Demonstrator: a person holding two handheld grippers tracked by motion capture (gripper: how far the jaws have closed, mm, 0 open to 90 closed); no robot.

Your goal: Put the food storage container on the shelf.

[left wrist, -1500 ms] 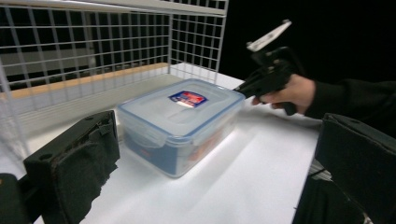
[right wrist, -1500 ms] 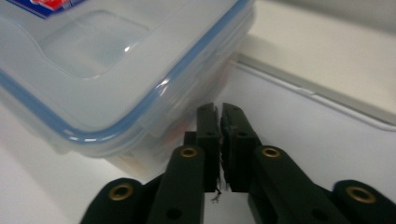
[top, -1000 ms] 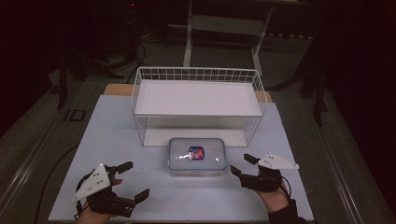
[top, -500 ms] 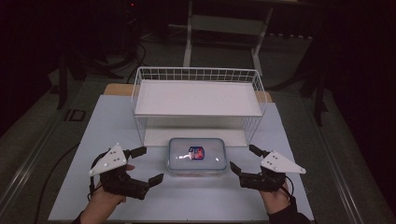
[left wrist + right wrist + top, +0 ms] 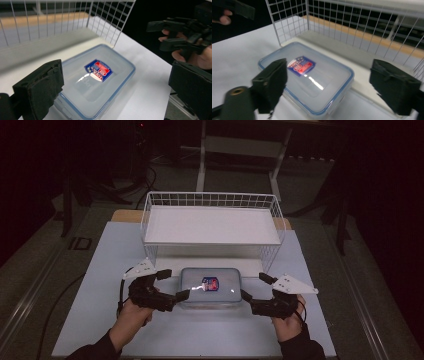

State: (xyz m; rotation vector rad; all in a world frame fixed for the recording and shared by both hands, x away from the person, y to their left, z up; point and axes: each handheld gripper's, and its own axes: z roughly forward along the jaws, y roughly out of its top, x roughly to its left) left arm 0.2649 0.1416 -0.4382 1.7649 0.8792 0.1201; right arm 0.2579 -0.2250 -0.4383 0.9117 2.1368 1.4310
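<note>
Black open grippers [image 5: 170,284] [image 5: 256,287] flanking container [image 5: 210,287]

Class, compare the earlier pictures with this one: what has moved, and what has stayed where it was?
Both grippers moved inward toward the container: the left gripper from the table's left, the right gripper slightly. Both jaws are open, flanking it; nothing is gripped. Container and wire rack stayed put.

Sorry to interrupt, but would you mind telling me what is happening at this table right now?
A person holds a gripper in each hand, one at either end of a clear lidded container with a red and blue label. The left gripper and right gripper are both open, their jaws flanking the container's short ends without clamping it. The container sits on the white table just in front of a white wire basket rack. It has not been lifted.
</note>
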